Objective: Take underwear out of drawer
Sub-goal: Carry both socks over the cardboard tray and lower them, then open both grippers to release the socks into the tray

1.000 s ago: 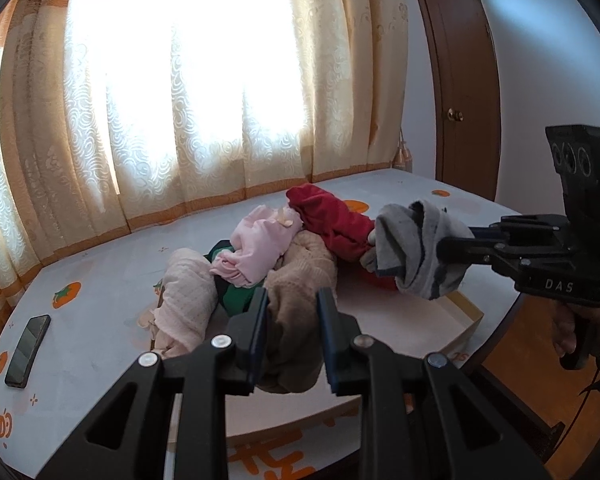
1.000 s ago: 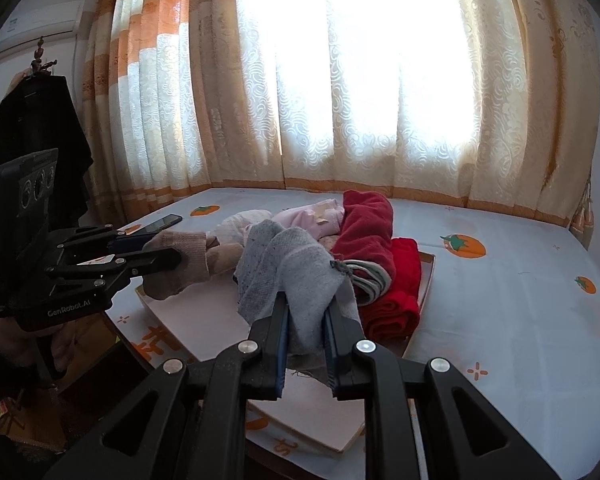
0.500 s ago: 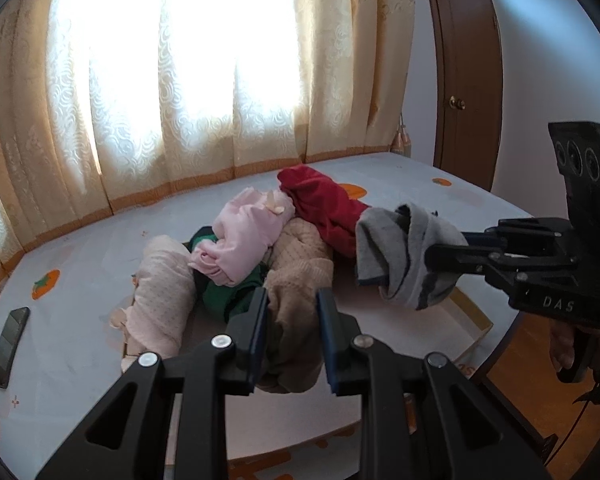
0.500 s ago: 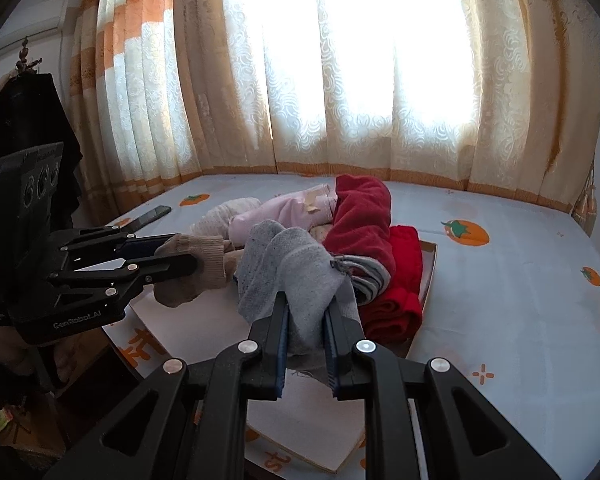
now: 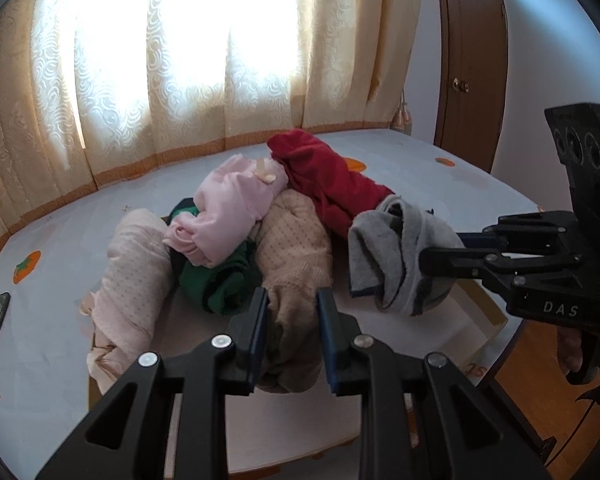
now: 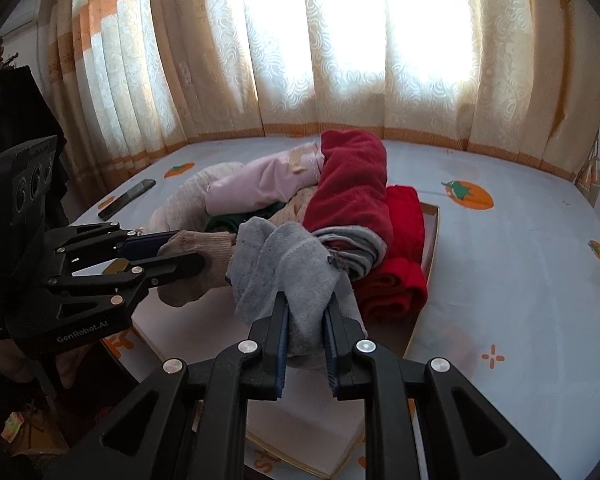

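Main risk: both grippers lift at once w/ rolls packed tight, so neighbours could drag out too. The left gripper (image 5: 290,312) is clenched on the beige knit roll (image 5: 296,240), whose far end is still wedged in the pile, under the pink roll (image 5: 228,208) and touching the green roll (image 5: 220,280); pulling it may tip the pink one or tug the green one off the drawer (image 5: 476,304). The right gripper (image 6: 306,320) is clamped on the grey underwear (image 6: 284,268), but only a bunched fold sits between the pads, so the cloth could slip or unroll mid-lift. It also hangs just beside the beige roll in the right-wrist view, so the 2 loads may snag if the hands cross. Grey piece: soft fleecy cloth, crumpled, dark trim at one edge, held up off the drawer floor, near the dark red roll (image 6: 352,184). Beige piece: ribbed, thick, its near end lifted. The drawer itself is a shallow tray on the tomato-print tablecloth (image 6: 520,272); a phone (image 6: 126,199) lies well apart.
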### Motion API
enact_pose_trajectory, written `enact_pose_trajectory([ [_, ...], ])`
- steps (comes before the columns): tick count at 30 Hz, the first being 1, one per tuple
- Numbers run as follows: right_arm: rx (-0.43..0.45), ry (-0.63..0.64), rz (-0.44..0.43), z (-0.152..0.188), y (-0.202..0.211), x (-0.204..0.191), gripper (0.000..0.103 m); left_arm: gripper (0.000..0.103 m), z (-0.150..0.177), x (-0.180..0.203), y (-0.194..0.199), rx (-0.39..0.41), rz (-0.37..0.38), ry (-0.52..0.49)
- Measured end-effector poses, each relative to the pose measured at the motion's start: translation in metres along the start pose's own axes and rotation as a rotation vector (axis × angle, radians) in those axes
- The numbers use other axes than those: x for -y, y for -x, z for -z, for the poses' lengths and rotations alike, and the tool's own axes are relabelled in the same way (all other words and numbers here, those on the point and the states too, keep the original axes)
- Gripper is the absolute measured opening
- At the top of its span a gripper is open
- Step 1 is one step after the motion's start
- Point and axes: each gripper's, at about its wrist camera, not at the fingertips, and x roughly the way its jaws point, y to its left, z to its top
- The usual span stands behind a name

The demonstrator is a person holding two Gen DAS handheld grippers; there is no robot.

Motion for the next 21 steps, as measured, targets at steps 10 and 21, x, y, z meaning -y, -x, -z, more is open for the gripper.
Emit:
enact_pose_trajectory([
  [10, -0.051, -0.004, 0.018, 0.006, -0.014, 0.000, 0.018, 0.023, 0.007, 0.004, -0.015, -0.051, 0.005, -0.002],
  [21, -0.063, -0.013, 0.037, 0.011, -0.021, 0.006, 0.018, 0.024, 0.010, 0.004, -0.021, -0.062, 0.007, -0.001],
])
